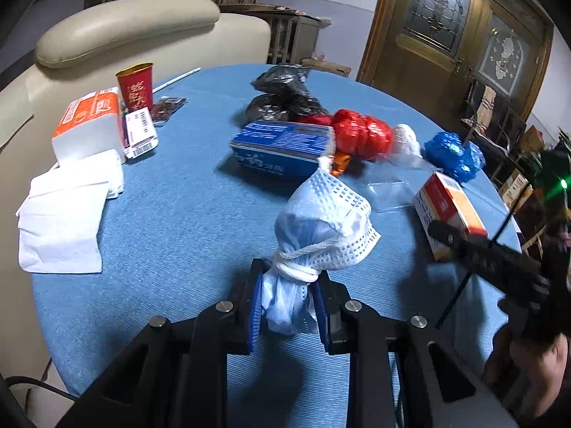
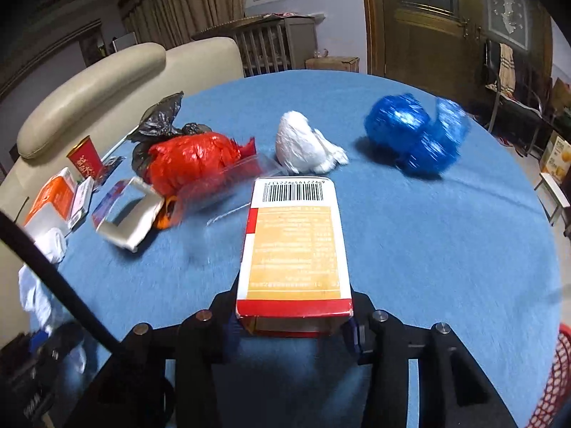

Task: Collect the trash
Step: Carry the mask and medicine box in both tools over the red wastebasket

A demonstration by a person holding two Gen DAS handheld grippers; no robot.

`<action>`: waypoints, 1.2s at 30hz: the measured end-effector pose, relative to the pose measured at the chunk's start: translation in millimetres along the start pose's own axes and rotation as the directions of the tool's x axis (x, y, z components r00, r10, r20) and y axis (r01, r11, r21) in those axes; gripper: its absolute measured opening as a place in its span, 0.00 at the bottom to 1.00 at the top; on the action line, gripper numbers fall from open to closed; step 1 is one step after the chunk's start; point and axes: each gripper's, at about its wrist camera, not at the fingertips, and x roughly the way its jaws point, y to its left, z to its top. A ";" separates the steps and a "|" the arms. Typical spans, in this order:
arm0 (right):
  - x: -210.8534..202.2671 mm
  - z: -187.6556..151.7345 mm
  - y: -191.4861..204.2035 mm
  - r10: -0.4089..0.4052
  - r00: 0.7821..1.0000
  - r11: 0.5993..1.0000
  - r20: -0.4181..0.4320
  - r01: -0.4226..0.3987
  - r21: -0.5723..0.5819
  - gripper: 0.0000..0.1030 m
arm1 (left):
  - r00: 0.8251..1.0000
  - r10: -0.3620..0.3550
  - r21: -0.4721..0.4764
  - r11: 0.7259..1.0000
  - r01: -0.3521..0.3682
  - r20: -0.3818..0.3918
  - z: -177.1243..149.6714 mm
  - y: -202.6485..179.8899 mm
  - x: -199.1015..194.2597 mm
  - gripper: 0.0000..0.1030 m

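Blue mask bundle [image 1: 321, 221] is riding pinched in the left gripper [image 1: 289, 306]; right gripper [image 2: 294, 324] is clamping the carton [image 2: 294, 246], lower centre — keep both squeezes firm.

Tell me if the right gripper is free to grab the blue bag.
Probably not yet. The right gripper is shut on an orange box, so its jaws are occupied. The path itself looks open: the blue bag sits ahead and to the right on bare tablecloth.
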 end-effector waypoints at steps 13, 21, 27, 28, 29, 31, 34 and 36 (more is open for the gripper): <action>-65.8 -46.3 -19.5 0.057 0.997 0.998 0.042 -0.058 0.017 0.47 | 1.000 -0.016 0.090 0.996 0.016 0.001 -7.0 -43.7 -12.0 0.27; -83.8 -57.1 -41.7 0.060 0.996 0.996 0.063 -0.063 0.057 0.47 | 0.999 -0.036 0.136 0.990 0.035 0.001 -9.8 -76.0 -15.1 0.27; -107.2 -67.6 -64.7 0.031 0.995 0.994 0.094 -0.040 0.101 0.47 | 0.997 -0.070 0.197 0.978 0.070 -0.006 -17.4 -104.2 -19.5 0.27; -111.4 -69.4 -68.9 0.024 0.995 0.993 0.099 -0.035 0.109 0.47 | 0.997 -0.075 0.211 0.975 0.074 -0.004 -19.3 -109.0 -21.7 0.27; -115.3 -70.9 -73.1 0.019 0.994 0.993 0.105 -0.031 0.118 0.47 | 0.997 -0.076 0.218 0.973 0.075 -0.003 -19.9 -111.6 -22.8 0.27; -121.9 -73.1 -79.8 0.011 0.993 0.991 0.115 -0.026 0.133 0.47 | 0.997 -0.081 0.227 0.971 0.078 0.005 -20.3 -116.4 -26.1 0.27; -127.8 -74.2 -87.0 0.004 0.993 0.989 0.119 -0.022 0.146 0.47 | 0.996 -0.079 0.217 0.974 0.071 0.031 -17.8 -121.6 -28.5 0.27; -130.3 -74.0 -89.4 0.005 0.992 0.989 0.125 -0.023 0.144 0.47 | 0.997 -0.059 0.204 0.978 0.048 0.050 -16.2 -122.7 -28.2 0.27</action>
